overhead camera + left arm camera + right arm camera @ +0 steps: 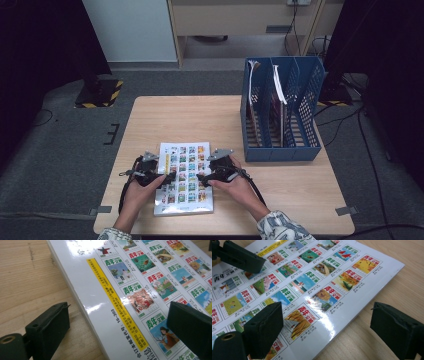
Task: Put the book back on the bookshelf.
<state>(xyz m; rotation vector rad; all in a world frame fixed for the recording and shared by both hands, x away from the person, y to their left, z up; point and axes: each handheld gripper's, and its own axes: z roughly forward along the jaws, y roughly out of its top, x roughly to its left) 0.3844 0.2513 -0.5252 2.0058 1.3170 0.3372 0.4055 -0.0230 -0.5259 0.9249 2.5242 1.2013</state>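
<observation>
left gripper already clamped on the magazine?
No. In the left gripper view the jaws stand wide apart, straddling the edge of the magazine on the table.

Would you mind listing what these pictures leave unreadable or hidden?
- The book: its cover print is too small to read in the high view, and frame edges cut it off in both gripper views.
- Papers in the blue file rack: its mesh walls hide their faces.
- Left tongs: contact with the book is unclear.

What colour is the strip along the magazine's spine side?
Yellow strip; clearest in the left gripper view.
</observation>
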